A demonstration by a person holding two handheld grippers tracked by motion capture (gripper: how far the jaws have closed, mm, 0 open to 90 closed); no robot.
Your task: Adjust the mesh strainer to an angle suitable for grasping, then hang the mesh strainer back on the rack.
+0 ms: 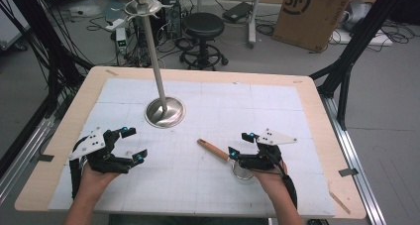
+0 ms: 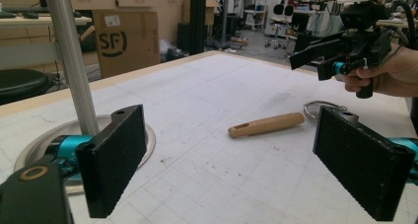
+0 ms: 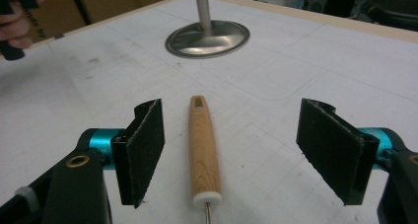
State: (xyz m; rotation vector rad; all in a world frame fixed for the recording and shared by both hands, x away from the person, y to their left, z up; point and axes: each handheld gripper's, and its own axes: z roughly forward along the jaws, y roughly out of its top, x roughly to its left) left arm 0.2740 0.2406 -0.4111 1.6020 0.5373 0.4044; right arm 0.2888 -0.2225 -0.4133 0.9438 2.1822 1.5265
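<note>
High view: the wooden-handled utensil (image 1: 214, 149) lies on the surface (image 1: 208, 185), handle toward 10 o'clock, under my right gripper (image 1: 241, 142); left gripper (image 1: 132, 143) spread, well apart.

Right gripper view: jaws spread, handle between, untouched, axis 12–6.

Left gripper view: open room around; stand (image 2: 69, 61) at 10.

The only readable lettering is "SF", printed in dark letters inside a rounded logo on the side of a brown cardboard box (image 1: 312, 14) that stands on the floor beyond the table. The same "SF" mark shows on this box (image 2: 125, 41) in the left gripper view, below a small white label whose print is too small to read.
</note>
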